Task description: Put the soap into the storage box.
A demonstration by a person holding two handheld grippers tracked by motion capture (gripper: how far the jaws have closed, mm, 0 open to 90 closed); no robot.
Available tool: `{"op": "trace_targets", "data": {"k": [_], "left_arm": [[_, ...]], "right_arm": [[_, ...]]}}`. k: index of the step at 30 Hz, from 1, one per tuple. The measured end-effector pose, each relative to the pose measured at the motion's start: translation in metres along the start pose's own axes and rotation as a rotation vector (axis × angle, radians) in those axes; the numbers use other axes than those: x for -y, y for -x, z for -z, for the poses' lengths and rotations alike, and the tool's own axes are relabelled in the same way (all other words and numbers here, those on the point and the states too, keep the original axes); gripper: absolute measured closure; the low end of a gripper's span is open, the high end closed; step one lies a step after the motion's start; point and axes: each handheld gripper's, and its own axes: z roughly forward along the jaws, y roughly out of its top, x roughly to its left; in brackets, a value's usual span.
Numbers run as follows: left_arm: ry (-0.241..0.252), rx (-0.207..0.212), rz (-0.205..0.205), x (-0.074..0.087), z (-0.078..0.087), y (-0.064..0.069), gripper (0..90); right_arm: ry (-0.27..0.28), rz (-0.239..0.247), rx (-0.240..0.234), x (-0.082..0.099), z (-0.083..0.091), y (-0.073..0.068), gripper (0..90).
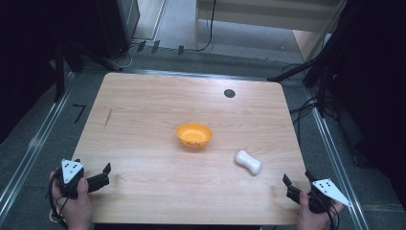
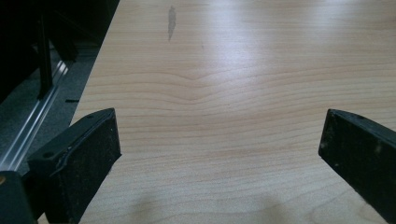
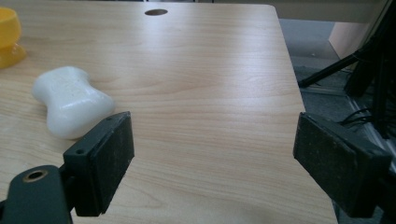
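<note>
Both tongs sit at the near corners of the surface (image 1: 143, 96) in the high view, each in a person's hand: the left tongs (image 1: 106, 173) by the near-left corner, the right tongs (image 1: 287, 184) by the near-right one, jaws parted and holding nothing. Nearest the right tongs lies a white bone-shaped piece (image 1: 248, 162), near them but apart, flat on the wood with its length running diagonally. An orange bowl (image 1: 194, 134) stands close to the middle, well clear of the piece, and a dark round hole (image 1: 229, 93) marks the far side.

Looking along the left tongs (image 2: 219, 140), the two black pads stand wide apart over bare wood grain — nothing between them.

Looking along the right tongs (image 3: 212, 149), the jaws are likewise open and empty. The white piece (image 3: 70, 100) lies just past the left pad, not touching it — smooth, faintly glossy, with two rounded lobes and a narrower waist. It looks light and rigid, probably moulded plastic or a soap-like solid, so likely a little slippery. The waist seems the best place to take hold, since the lobes on either side would keep it from sliding out. The bowl (image 3: 9, 35) shows at the left edge.
</note>
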Motion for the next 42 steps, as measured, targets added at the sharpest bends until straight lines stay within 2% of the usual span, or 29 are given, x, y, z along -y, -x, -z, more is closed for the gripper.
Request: {"op": "trace_targets", "data": {"k": [1,2,4,5,6,8,10,17,20,21,23,25,27,31,36,42], "left_arm": [[-0.004,-0.001,0.003,0.000,0.000,-0.001,0.0],[-0.004,-0.001,0.003,0.000,0.000,-0.001,0.0],[-0.002,0.003,0.005,0.000,0.000,-0.001,0.0],[0.001,0.002,0.010,0.000,0.000,-0.001,0.0],[0.001,0.001,0.012,0.000,0.000,-0.001,0.0],[0.001,0.001,0.012,0.000,0.000,-0.001,0.0],[0.001,0.003,0.012,0.000,0.000,-0.001,0.0],[-0.003,0.001,0.012,0.000,0.000,-0.001,0.0],[-0.004,0.001,0.013,0.000,0.000,-0.001,0.0],[-0.006,0.003,0.011,0.000,0.000,-0.001,0.0],[-0.006,0.003,0.011,0.000,0.000,-0.001,0.0],[-0.003,0.004,0.012,0.000,0.000,-0.001,0.0],[-0.003,0.004,0.012,0.000,0.000,-0.001,0.0],[-0.005,0.006,0.010,0.000,0.000,-0.001,0.0],[-0.006,0.010,0.011,0.000,0.000,-0.002,0.0],[-0.005,0.010,0.010,0.000,-0.001,-0.002,0.0]], "right_arm": [[-0.015,0.028,-0.004,0.000,-0.001,-0.003,15.5],[-0.015,0.028,-0.004,0.000,-0.001,-0.003,15.5],[-0.019,0.036,-0.013,-0.001,-0.002,-0.004,20.9],[-0.022,0.035,-0.038,-0.001,-0.002,-0.003,21.8],[-0.022,0.035,-0.038,-0.001,-0.002,-0.003,21.8],[-0.011,0.012,-0.086,-0.002,-0.003,0.000,20.4],[-0.029,0.011,-0.097,-0.005,-0.004,0.001,19.8],[-0.173,0.192,-0.143,-0.030,-0.019,-0.016,17.5],[-0.235,0.243,-0.181,-0.040,-0.031,-0.023,17.9],[-0.276,0.270,-0.197,-0.046,-0.039,-0.028,17.9],[-0.291,0.281,-0.210,-0.049,-0.042,-0.030,17.9],[-0.333,0.329,-0.227,-0.057,-0.052,-0.036,17.9],[-0.345,0.345,-0.233,-0.060,-0.055,-0.037,18.1],[-0.415,0.398,-0.271,-0.072,-0.067,-0.046,19.2],[-0.455,0.439,-0.303,-0.081,-0.077,-0.056,20.7],[-0.497,0.454,-0.335,-0.085,-0.087,-0.067,22.0]]}}
